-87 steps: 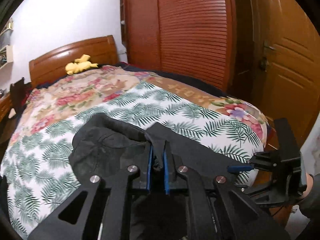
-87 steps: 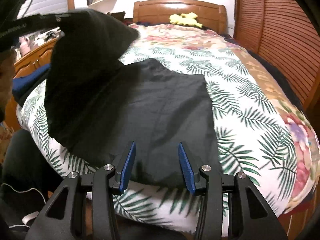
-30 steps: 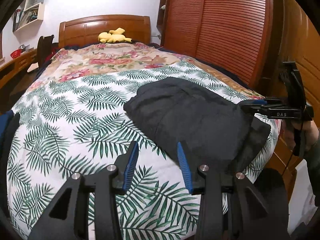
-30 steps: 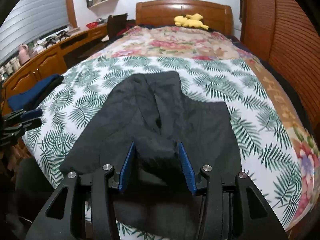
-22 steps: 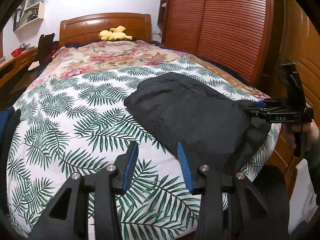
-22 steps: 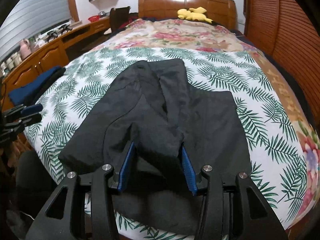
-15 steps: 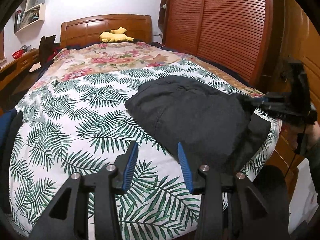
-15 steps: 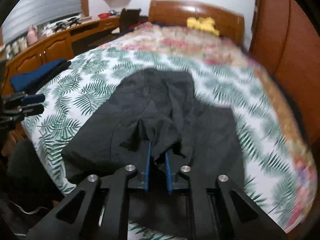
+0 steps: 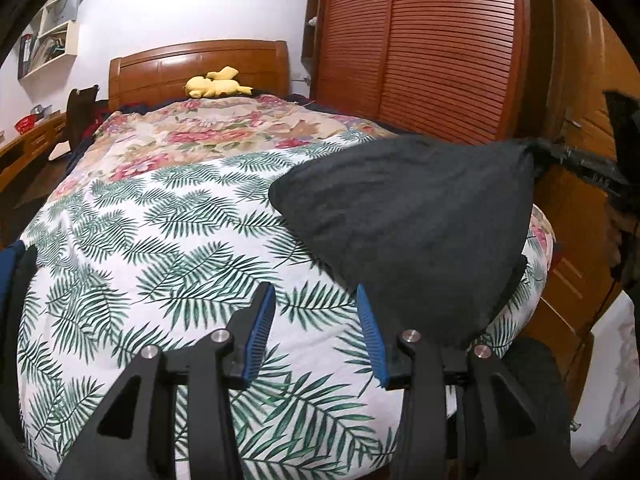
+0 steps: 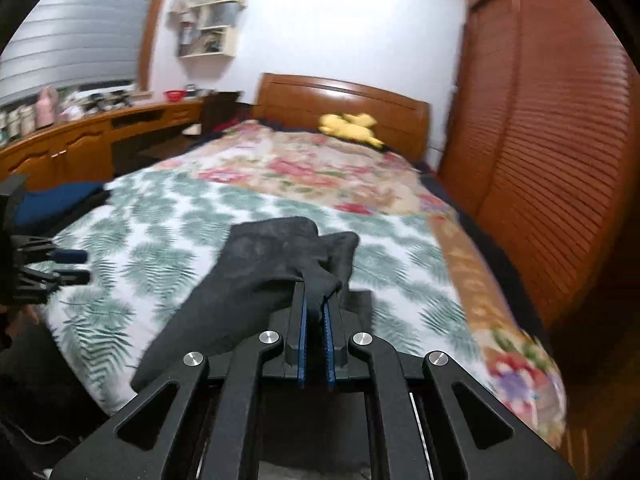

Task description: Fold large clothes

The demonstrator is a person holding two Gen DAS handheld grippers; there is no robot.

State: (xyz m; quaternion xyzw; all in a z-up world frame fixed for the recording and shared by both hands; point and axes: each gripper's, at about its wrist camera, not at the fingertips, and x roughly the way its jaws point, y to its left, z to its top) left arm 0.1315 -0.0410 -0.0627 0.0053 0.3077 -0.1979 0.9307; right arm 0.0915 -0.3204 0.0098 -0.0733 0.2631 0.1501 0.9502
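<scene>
Right wrist: right gripper (image 10: 314, 312) clamps garment (image 10: 256, 288) edge (left gripper (image 9: 316, 322) agape over bedspread (image 9: 160, 240)).

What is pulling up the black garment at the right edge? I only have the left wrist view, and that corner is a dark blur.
Observer: The right gripper. Its blue pads are shut on a bunched fold of the black garment.
Operator: And the blue sliver at my left edge?
Observer: A dark blue cloth lying at that side of the bed, just beyond the left gripper, which is open and apart from the garment.
Operator: Anything further that way?
Observer: A long wooden counter runs along the wall under window blinds, with a red bowl on it.
</scene>
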